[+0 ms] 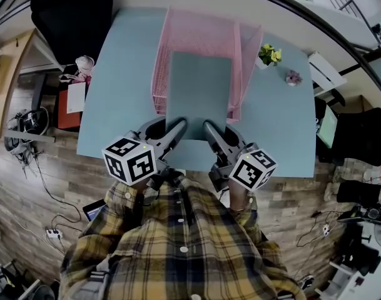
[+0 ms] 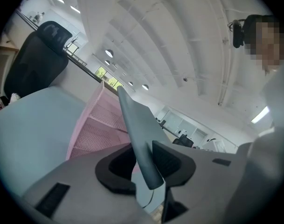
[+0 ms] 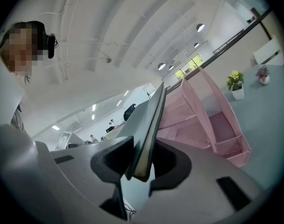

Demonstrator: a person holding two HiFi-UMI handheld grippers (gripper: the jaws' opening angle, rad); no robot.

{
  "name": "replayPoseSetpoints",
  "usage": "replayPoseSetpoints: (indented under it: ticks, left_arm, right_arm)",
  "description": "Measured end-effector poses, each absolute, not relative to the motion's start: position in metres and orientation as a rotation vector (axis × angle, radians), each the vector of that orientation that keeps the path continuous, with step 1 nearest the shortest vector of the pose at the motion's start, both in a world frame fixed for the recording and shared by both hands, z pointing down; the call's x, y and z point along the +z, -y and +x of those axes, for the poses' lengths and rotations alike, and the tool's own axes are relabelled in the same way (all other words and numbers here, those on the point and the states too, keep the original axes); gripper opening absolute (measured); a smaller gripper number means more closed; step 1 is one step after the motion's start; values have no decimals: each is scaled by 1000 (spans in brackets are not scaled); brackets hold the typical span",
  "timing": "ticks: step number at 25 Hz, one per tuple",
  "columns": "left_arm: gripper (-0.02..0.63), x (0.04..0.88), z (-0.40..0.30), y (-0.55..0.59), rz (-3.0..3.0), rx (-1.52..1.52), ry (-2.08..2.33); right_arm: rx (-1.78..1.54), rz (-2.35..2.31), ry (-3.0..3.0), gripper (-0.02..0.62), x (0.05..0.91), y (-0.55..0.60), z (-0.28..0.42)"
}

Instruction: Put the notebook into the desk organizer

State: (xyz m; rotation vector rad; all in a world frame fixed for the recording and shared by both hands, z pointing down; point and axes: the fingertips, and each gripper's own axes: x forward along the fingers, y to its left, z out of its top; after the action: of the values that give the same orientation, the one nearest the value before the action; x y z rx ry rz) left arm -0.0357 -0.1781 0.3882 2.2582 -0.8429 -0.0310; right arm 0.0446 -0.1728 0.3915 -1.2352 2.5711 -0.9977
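The notebook (image 1: 199, 99) hangs flat above the desk (image 1: 118, 92). Its near edge is at 6 o'clock by my chest, and its far edge reaches over the front of the pink desk organizer (image 1: 203, 30) at 12 o'clock. I judge it is not yet inside, and from here I cannot tell which slot it lines up with.

The left hand-held gripper (image 1: 179, 127) is clamped on the near edge at about 7 o'clock of the cover. The right hand-held gripper (image 1: 210, 129) is clamped on it at about 5 o'clock. In both gripper views the cover sits squeezed between the pads, with the pink mesh walls ahead.

To do this well, I want both grips equally firm so the notebook does not twist or sag at one corner. I would keep its long edges parallel to the organizer's side walls and carry it on toward 12 o'clock. I would then tip the far edge down between the dividers rather than push it flat against the mesh, and release only once it rests inside.

The small flower pot (image 1: 269, 55) at 2 o'clock stands well apart and should not interfere.
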Motion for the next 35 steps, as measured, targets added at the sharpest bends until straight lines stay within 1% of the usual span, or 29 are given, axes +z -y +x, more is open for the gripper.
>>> replayPoseSetpoints:
  ticks: [11,17,18,19,20,23,27,35]
  left_arm:
    - [112,395,-35,197,2202,-69,819]
    - [109,393,-35,205,2168,-134,822]
    - [109,392,-34,206,2162,-144,824]
    - [110,391,-34,207,2156,-153,826]
    - [112,391,-33,209,2152,-161,828]
    - [110,389,-34,211,2153,-164,835]
    - [110,390,-34,212,2170,-144,852]
    - [115,390,-34,212,2177,-122,871]
  right_arm:
    - [-1156,-1216,-2457,103,401,191,47]
    - [-1179,-1173,-2457,121,402,196,49]
    - [-1170,-1168,-2478,131,402,195,48]
    - [-1156,-1165,-2509,162,403,194,47]
    - [-1136,-1164,-2546,221,403,193,45]
    - [-1063,-1174,-2640,258,403,187,41]
    - [-1000,-1170,-2716,282,405,180,39]
    - [-738,-1296,-2898,284,414,166,39]
